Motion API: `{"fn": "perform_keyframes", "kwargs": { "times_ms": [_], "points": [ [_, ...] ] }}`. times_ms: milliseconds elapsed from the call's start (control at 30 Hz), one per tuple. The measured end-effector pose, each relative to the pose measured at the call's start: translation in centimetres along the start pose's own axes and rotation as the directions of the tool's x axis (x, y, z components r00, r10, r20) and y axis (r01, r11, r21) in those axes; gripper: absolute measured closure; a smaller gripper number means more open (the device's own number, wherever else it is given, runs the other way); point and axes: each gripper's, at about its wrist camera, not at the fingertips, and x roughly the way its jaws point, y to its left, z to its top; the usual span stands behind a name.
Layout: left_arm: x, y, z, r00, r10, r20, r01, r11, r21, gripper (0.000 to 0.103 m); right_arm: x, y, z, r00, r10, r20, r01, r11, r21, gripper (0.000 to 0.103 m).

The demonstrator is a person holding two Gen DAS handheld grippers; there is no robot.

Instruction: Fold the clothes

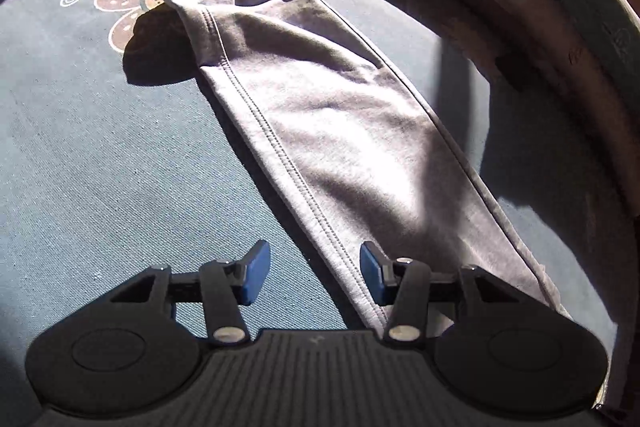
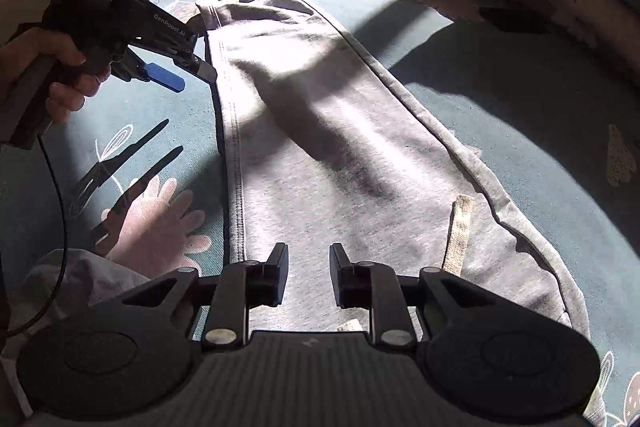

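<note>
Grey trousers (image 1: pixel 320 115) with darker double-stitched seams; teal bedsheet (image 1: pixel 100 167) printed with white outlines and brown flowers; black claw (image 1: pixel 314 273) with blue pads.

We see soft grey cloth trousers (image 2: pixel 320 147) past the black plastic fingers (image 2: pixel 280 275), lying on a printed cloth bedsheet (image 1: pixel 100 147).

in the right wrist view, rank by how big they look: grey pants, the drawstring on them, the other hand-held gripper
1. grey pants
2. left hand-held gripper, though it sits nearer the camera than the pants' far end, so unsure
3. drawstring
</note>
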Motion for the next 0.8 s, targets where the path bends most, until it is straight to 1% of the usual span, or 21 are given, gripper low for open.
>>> {"fn": "perform_keyframes", "kwargs": {
  "times_ms": [33,67,100,167,267,333,367,433,500,600,633,700,800],
  "points": [
    [0.1,0.7,0.8,1.0,-0.001,0.018,0.001,1.0,-0.009,0.053,0.5,0.6,0.4,1.0,-0.004,-0.003,0.004,1.0,-0.001,0.074],
    [0.2,1.5,1.6,0.999,-0.002,0.035,0.003,1.0,-0.019,0.053,1.0,1.2,0.8,1.0,-0.007,-0.01,0.007,1.0,-0.003,0.067],
    [0.3,2.2,2.3,0.999,-0.003,0.053,0.005,1.0,-0.029,0.052,1.4,1.8,1.2,1.0,-0.01,-0.016,0.01,1.0,-0.005,0.065],
    [0.9,4.3,4.2,0.997,-0.003,0.073,0.008,0.998,-0.064,0.052,2.5,3.4,1.6,0.998,-0.055,-0.042,0.054,0.998,-0.018,0.064],
    [1.8,7.4,6.8,0.996,-0.025,0.082,0.036,0.991,-0.127,0.051,3.8,5.6,1.9,0.989,-0.126,-0.075,0.124,0.992,-0.026,0.064],
    [2.4,9.6,8.7,0.995,-0.057,0.085,0.07,0.984,-0.167,0.045,5.0,7.2,2.2,0.979,-0.178,-0.096,0.176,0.984,-0.036,0.061],
    [2.7,10.4,9.5,0.994,-0.07,0.084,0.084,0.982,-0.172,0.043,5.7,8.0,2.4,0.972,-0.208,-0.108,0.204,0.978,-0.048,0.061],
    [3.6,11.6,11.1,0.994,-0.086,0.074,0.097,0.981,-0.171,0.042,7.3,9.6,3.0,0.954,-0.267,-0.134,0.259,0.963,-0.075,0.06],
    [4.9,12.8,12.8,0.991,-0.12,0.062,0.13,0.973,-0.191,0.042,9.1,11.5,4.1,0.937,-0.322,-0.139,0.311,0.946,-0.095,0.06],
    [7.0,14.2,14.9,0.984,-0.172,0.041,0.177,0.957,-0.232,0.04,11.6,13.0,4.8,0.894,-0.41,-0.18,0.395,0.912,-0.114,0.06],
    [7.6,14.4,15.3,0.983,-0.178,0.039,0.183,0.955,-0.236,0.04,12.2,13.2,5.0,0.884,-0.427,-0.191,0.415,0.904,-0.102,0.06],
    [8.7,14.6,16.1,0.979,-0.199,0.039,0.202,0.953,-0.225,0.04,12.5,13.4,5.1,0.871,-0.447,-0.206,0.441,0.894,-0.078,0.06],
    [9.9,14.5,17.3,0.967,-0.25,0.056,0.256,0.941,-0.222,0.038,12.7,13.9,5.2,0.844,-0.481,-0.236,0.477,0.875,-0.081,0.06]
  ]
}}
